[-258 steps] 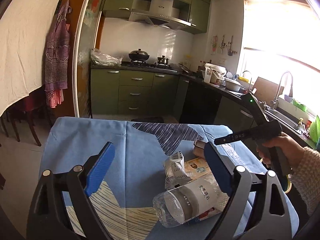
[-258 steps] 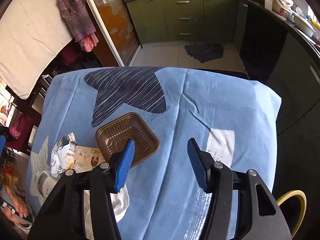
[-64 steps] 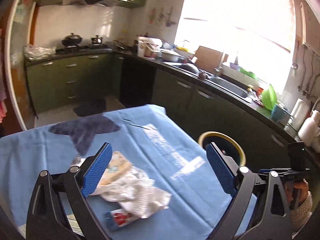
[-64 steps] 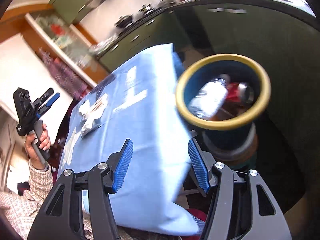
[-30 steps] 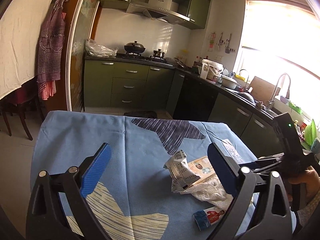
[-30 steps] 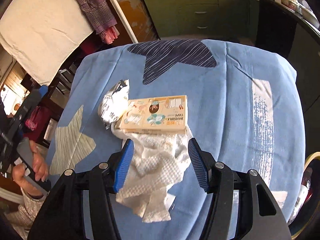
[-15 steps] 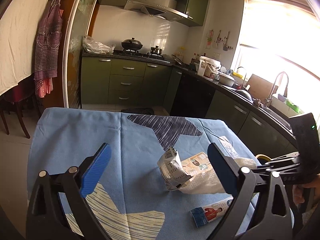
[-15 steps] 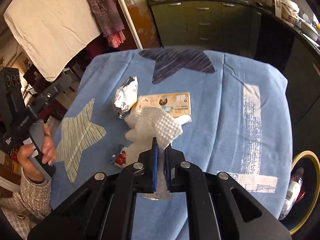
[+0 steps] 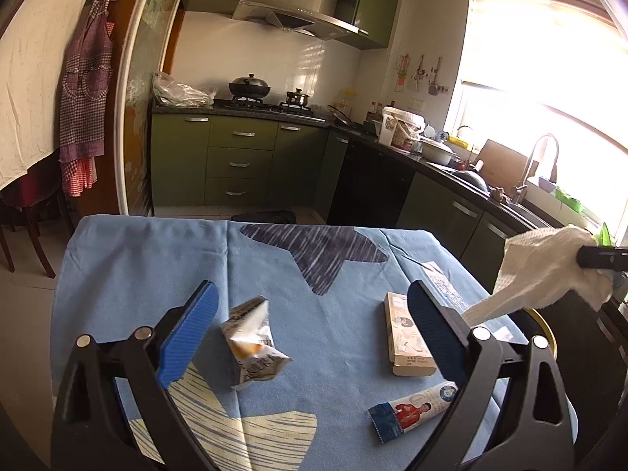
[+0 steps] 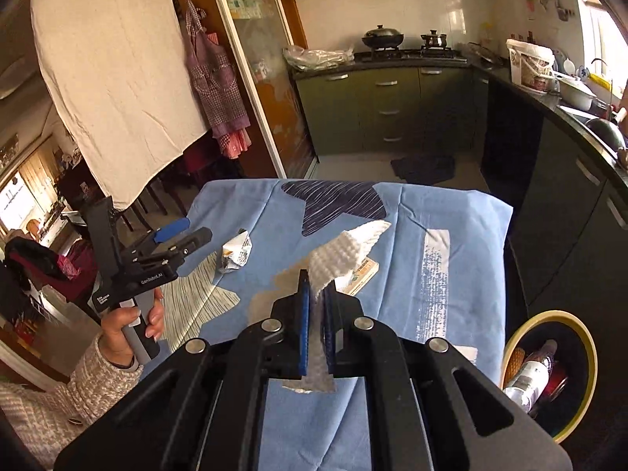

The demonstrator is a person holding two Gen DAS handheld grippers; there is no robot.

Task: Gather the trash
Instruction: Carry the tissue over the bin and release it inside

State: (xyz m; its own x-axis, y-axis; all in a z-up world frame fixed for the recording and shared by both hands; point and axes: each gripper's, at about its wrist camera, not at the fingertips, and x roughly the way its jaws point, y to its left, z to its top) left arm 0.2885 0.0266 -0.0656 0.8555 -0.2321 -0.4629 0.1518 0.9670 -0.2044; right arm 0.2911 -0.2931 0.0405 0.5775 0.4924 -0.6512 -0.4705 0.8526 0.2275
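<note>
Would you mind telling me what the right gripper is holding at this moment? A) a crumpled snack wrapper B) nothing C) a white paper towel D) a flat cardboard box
C: the right gripper is shut on the white paper towel, which hangs clear of the blue tablecloth, while the snack wrapper and the cardboard box lie on it.

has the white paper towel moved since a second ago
Yes. The paper towel lay on the blue tablecloth beside the flat box; now it hangs above both, pinched in the shut right gripper.
</note>
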